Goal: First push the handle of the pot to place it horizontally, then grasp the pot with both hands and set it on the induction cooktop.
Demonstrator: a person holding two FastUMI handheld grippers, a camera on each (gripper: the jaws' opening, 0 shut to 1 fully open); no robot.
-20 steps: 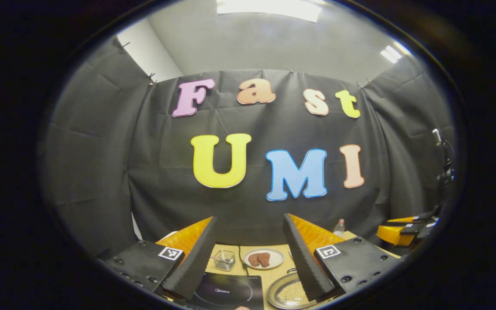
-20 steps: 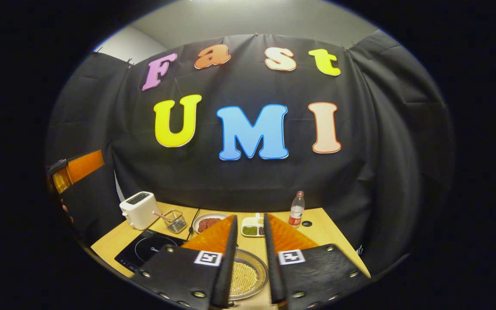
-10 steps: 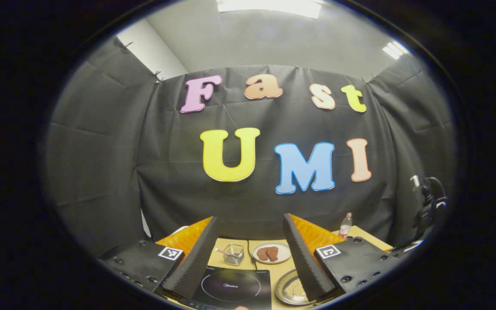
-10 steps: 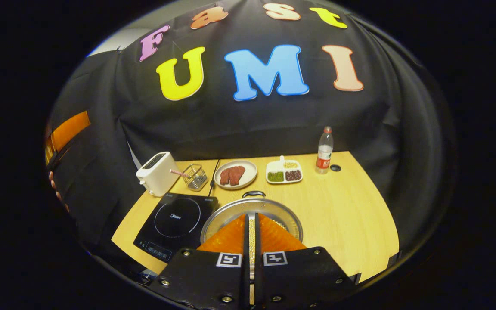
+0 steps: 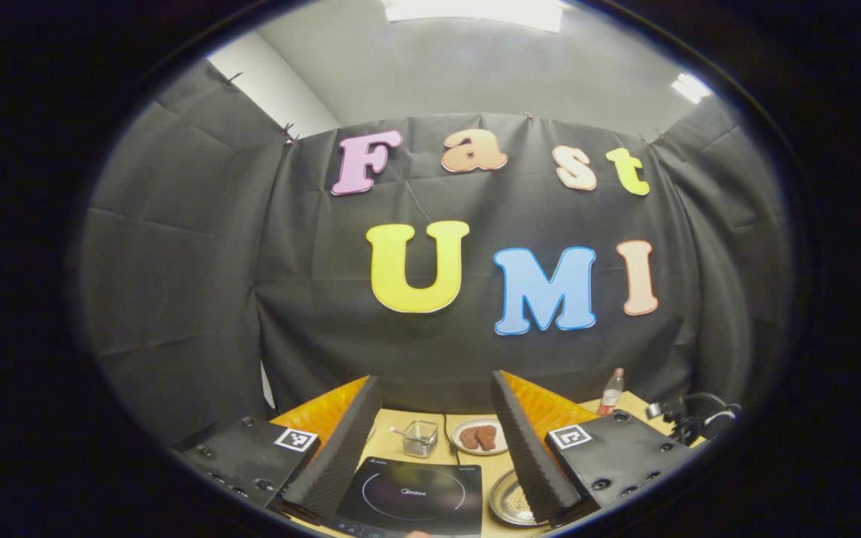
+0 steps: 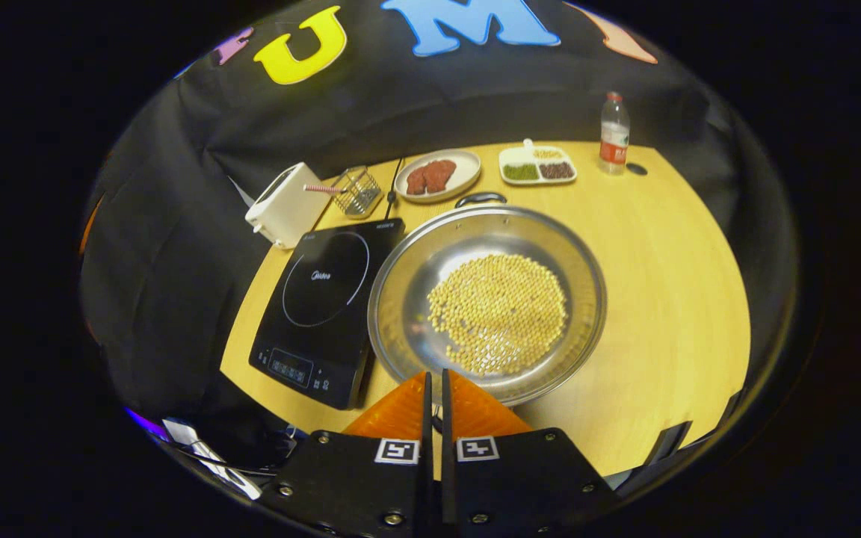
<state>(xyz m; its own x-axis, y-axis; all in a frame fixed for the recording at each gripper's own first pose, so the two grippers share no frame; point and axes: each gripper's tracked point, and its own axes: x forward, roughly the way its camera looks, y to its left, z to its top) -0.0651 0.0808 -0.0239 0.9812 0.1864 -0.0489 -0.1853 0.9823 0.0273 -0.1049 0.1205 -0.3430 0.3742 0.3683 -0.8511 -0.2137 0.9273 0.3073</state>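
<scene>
1. Pot (image 6: pixel 486 302) on the counter (image 6: pixel 670 299), touching or just beside the right edge of the cooktop (image 6: pixel 322 299); not yet on it.
2. Shallow, wide, polished metal, with a layer of beans (image 6: pixel 498 312) across the bottom. Probably stiff and fairly light, yet slick at the rim and prone to shedding loose beans if tipped, so best kept level.
3. Far handle (image 6: pixel 480 198) standing as a small loop on the rim away from the camera; near handle hidden behind the right tongs (image 6: pixel 436 388). Likely best gripped at the two handles, one per side.
4. Right tongs together, tips at the near rim of the pot, clamped on nothing visible; looks set to nudge the near handle flat.
5. Left tongs (image 5: pixel 434 430) apart, empty, held high over the near side of the cooktop.
6. Beyond the pot: plate of meat (image 6: pixel 438 175), divided dish (image 6: pixel 537 164), bottle (image 6: pixel 613 134).
7. Beyond the cooktop: toaster (image 6: pixel 285 205) and wire basket (image 6: pixel 356 190), with a cord (image 6: pixel 394 179) running back from the cooktop.
8. Cooktop surface bare; short sideways path from the pot open, nothing between them.
</scene>
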